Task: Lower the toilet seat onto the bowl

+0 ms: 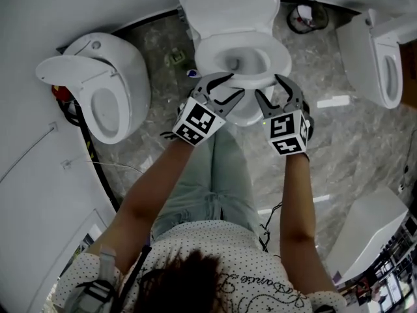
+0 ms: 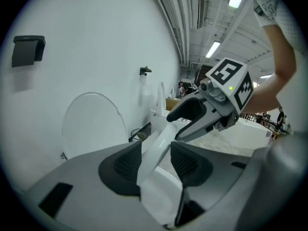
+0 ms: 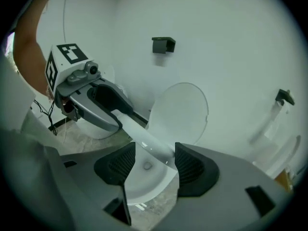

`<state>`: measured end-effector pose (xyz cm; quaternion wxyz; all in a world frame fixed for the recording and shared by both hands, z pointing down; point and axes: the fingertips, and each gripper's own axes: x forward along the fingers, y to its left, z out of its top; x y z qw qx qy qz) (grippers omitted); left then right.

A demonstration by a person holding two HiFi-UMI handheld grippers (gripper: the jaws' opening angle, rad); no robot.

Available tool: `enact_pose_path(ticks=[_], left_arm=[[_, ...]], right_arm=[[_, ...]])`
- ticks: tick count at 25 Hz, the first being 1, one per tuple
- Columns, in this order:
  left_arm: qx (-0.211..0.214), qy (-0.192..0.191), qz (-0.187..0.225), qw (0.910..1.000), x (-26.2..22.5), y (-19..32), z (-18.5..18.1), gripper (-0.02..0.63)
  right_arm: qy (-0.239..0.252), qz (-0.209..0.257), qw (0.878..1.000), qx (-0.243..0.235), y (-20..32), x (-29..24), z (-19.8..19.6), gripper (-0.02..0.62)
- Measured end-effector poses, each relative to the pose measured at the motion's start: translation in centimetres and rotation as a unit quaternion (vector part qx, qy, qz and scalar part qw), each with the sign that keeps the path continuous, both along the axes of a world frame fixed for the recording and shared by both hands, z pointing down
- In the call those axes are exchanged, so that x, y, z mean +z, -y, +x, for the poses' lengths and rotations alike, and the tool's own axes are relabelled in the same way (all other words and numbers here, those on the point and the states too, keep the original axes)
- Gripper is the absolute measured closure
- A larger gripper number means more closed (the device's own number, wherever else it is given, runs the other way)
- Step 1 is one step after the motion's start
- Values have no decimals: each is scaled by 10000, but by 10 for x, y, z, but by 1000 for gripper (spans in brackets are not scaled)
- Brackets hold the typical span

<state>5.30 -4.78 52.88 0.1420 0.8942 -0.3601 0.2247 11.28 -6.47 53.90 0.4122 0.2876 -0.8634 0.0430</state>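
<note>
The front rim of the toilet seat (image 2: 161, 146) is pinched by the left tool (image 2: 156, 163) and straddled by the right tool (image 3: 155, 163), jaws parted, one pad on it. The seat is held tilted above the bowl (image 3: 144, 179), the lid (image 3: 183, 109) upright behind. It is judged stiff, light and slippery, best gripped at that front edge.

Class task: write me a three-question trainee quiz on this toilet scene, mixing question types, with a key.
1. True or false: the lid is down over the bowl.
2. Which has the toilet seat between its fingers? A. left gripper only B. right gripper only C. both
3. Fill in: the grippers meet the toilet seat at its ___ edge (front or back).
Key: 1 false; 2 C; 3 front.
</note>
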Motion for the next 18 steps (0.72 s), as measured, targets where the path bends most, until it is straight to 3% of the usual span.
enact_pose_path(ticks=[7,10,18], left_arm=[[160,-340,-295,9989,10,-22,5,433],[54,-559,-386,9977,12,-32,2,546],[-131,-685,-470,9965,24,-46,-15,589]], right_arm=[[-409,27,9990,-200,-22,15,9,362],[-443,55,9988,-208,-33,22,15,367],[-742,100,9969,-260,-59,46,24,376]])
